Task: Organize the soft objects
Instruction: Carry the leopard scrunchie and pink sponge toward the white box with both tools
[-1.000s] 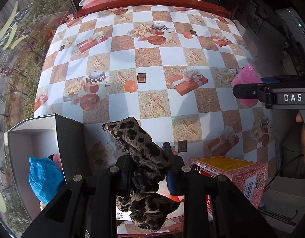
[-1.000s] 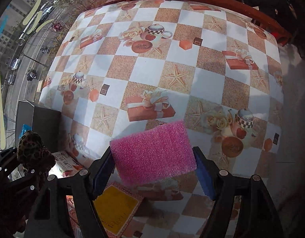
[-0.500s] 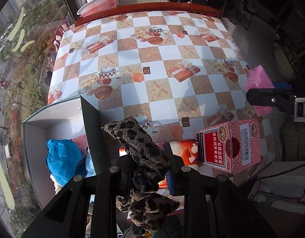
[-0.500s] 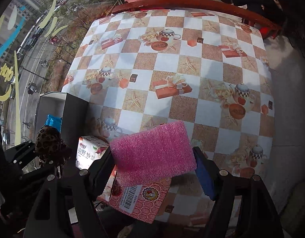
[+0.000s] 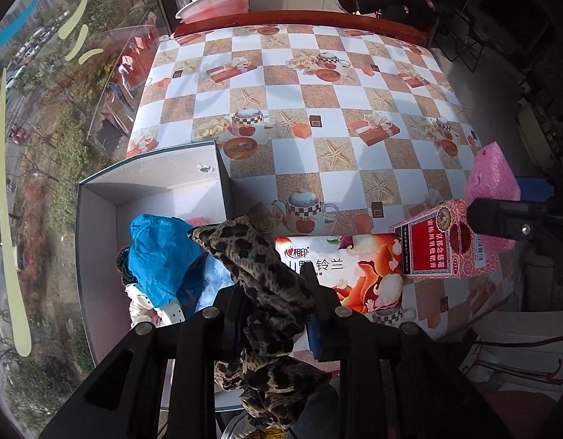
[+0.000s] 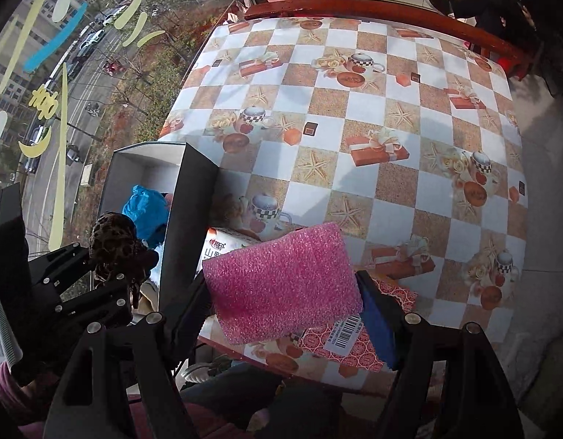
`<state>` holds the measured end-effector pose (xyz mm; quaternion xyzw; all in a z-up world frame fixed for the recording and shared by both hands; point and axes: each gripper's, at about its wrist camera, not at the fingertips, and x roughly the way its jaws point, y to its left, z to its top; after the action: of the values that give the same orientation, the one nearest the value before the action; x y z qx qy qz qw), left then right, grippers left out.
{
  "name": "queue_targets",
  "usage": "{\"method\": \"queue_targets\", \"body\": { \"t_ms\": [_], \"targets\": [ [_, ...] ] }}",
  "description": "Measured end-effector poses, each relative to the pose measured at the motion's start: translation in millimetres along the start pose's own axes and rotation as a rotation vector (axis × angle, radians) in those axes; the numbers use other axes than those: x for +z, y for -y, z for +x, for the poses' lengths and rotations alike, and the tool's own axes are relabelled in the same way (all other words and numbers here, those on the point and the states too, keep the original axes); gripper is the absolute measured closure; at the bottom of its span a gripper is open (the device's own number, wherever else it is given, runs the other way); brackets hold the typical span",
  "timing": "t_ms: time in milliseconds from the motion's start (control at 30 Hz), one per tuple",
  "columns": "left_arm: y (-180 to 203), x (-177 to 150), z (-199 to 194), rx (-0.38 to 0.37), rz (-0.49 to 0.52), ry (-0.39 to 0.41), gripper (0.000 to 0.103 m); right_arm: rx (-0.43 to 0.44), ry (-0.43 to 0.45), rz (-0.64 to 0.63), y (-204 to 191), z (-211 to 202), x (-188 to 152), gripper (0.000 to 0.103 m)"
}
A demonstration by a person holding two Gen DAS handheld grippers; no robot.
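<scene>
My left gripper (image 5: 272, 292) is shut on a leopard-print cloth (image 5: 259, 259), held above the near table edge, just right of an open grey box (image 5: 98, 226). The box holds a blue bag (image 5: 160, 252) and other soft items. My right gripper (image 6: 285, 292) is shut on a pink foam sponge (image 6: 281, 285), held above two cartons at the table's near edge. The sponge also shows in the left wrist view (image 5: 493, 179), and the leopard cloth in the right wrist view (image 6: 113, 237).
A white tissue pack (image 5: 340, 267) and a red patterned carton (image 5: 446, 245) lie at the near edge of the checkered table (image 5: 318, 109). A pink-and-white basin (image 5: 215, 2) stands beyond the far edge. A window is to the left.
Both grippers have pulled back and up from the table with their loads. The grey box, tissue pack and red carton have come fully into view.
</scene>
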<state>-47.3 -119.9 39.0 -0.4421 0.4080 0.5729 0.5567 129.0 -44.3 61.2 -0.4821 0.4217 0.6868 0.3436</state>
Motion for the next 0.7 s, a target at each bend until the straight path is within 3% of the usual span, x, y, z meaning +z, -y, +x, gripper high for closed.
{"method": "queue_targets", "body": {
  "t_ms": [700],
  "targets": [
    [-71, -30, -10, 0.042, -0.182, 0.017, 0.075, 0.027, -0.052, -0.202, -99, 28, 13, 0.026]
  ]
}}
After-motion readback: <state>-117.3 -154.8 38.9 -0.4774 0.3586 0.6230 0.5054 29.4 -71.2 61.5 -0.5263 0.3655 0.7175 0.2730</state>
